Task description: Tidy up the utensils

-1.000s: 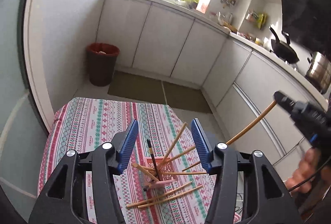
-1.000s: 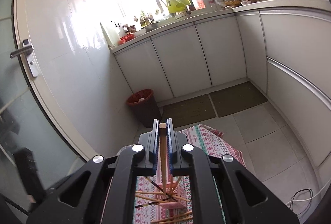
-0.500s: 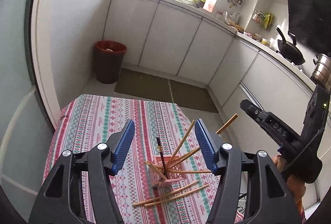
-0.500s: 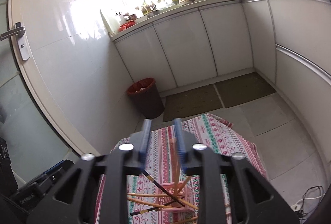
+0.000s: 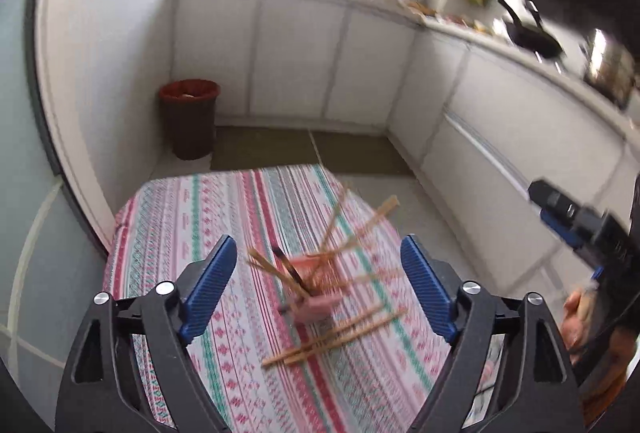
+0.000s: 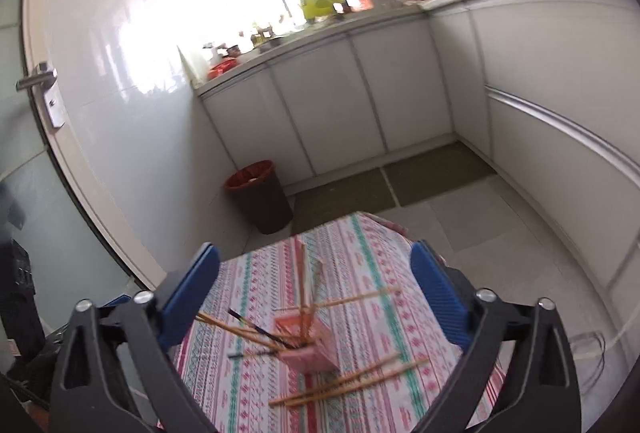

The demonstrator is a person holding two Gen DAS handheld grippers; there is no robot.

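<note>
A small table under a red, green and white patterned tablecloth [image 6: 372, 273] stands on the pale tiled floor [image 6: 516, 229]. Past its far edge, a dark bin with a red liner [image 5: 189, 119] sits beside the white wall, next to two dark floor mats [image 6: 396, 185] lying along the base of the white cabinets [image 5: 296, 53]. A black pan [image 5: 530, 39] rests on the counter, blurred. A metal door handle [image 6: 38, 79] shows at left.

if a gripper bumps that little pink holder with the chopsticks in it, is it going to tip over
Probably, yes. The pink holder is small and already sits tilted on the tablecloth, with long chopsticks fanning out well past its rim, so it looks top-heavy. It also looks light, so a nudge may slide it first.
</note>
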